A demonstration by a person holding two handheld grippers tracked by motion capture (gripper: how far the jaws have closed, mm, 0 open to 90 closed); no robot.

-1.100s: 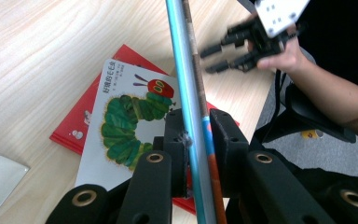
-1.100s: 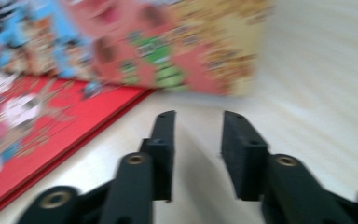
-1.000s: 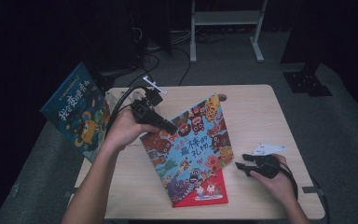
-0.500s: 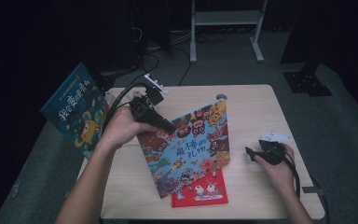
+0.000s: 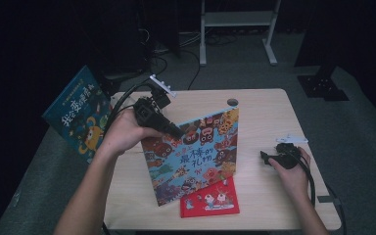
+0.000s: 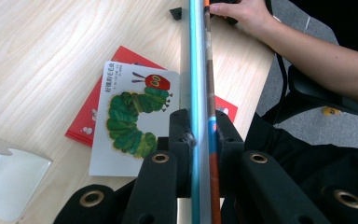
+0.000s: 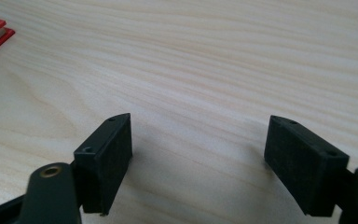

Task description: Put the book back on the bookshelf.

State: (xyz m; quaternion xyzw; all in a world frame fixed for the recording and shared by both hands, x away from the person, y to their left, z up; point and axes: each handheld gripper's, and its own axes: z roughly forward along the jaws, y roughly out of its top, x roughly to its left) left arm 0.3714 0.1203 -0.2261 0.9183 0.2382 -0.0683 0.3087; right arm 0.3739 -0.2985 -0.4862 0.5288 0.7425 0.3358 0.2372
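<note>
Since the earlier frames we have lifted the colourful picture book [image 5: 196,152] off the counter [image 5: 259,103], and it now stands almost upright instead of lying flat. Our left claw [image 5: 176,133] is clamped shut on the book's upper left edge; in the left gripper view the book [image 6: 198,70] runs edge-on straight up between the two black jaws of the left claw [image 6: 199,140], pinched tight.

Below and to the left of that claw, a white caterpillar book [image 6: 135,123] lies flat on top of a red book [image 6: 91,119], uncovered now. From above, the red book [image 5: 210,200] shows beneath the standing book's lower edge.

Our right claw [image 5: 267,157] rests low over the counter, to the right of the lifted book and apart from it. Its jaws are spread wide with nothing between them, bare wood [image 7: 200,116] showing in the gap of the right claw [image 7: 198,154].

Off the counter's left edge, beyond our left hand [image 5: 125,132], a blue book [image 5: 78,115] leans tilted.
</note>
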